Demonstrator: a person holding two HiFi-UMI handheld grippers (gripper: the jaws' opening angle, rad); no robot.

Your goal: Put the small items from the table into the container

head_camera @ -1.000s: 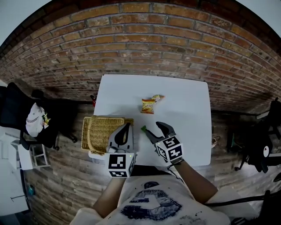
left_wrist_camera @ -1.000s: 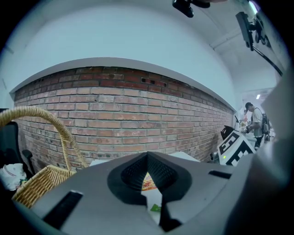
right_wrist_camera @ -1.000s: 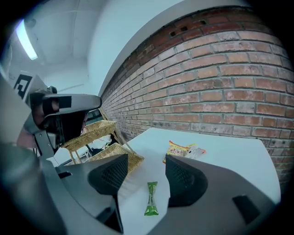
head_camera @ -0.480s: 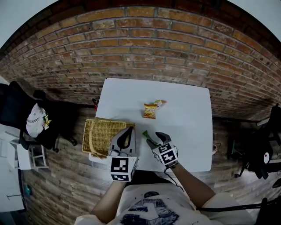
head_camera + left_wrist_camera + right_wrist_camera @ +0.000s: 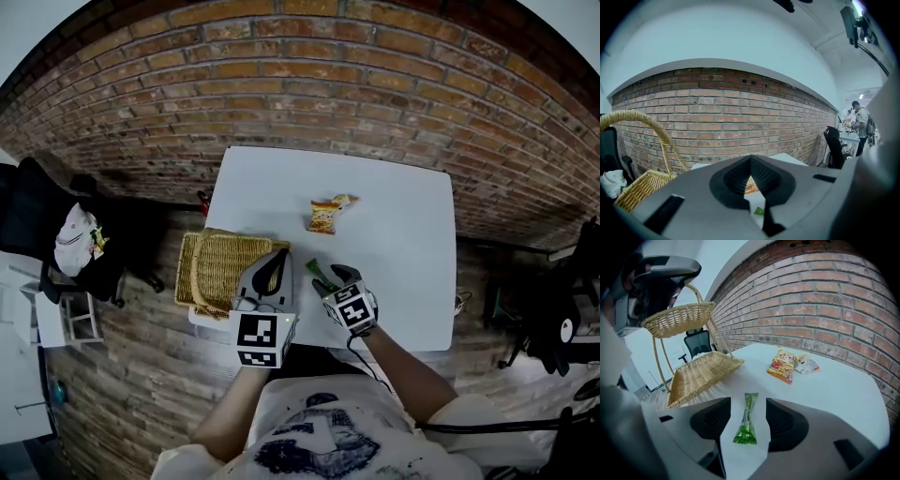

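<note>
A green stick packet (image 5: 745, 420) lies flat on the white table (image 5: 403, 253), between the open jaws of my right gripper (image 5: 747, 401); neither pad touches it. In the head view that gripper (image 5: 330, 278) sits low over the packet (image 5: 316, 272) near the table's front edge. Farther back lie an orange snack packet (image 5: 782, 365) and a small silver packet (image 5: 806, 364), touching each other. The wicker basket (image 5: 220, 272) stands at the table's left edge. My left gripper (image 5: 274, 267) hovers beside the basket, its jaws (image 5: 751, 161) shut with nothing in them.
The basket's tall handle (image 5: 677, 317) arches over it, close to the left gripper. A brick wall (image 5: 309, 84) runs behind the table. Office chairs (image 5: 42, 234) stand on the wooden floor at the left, and another one at the right.
My right gripper has come down toward the table, and its open jaws now stand on either side of the green stick packet. The left gripper has stayed put.
</note>
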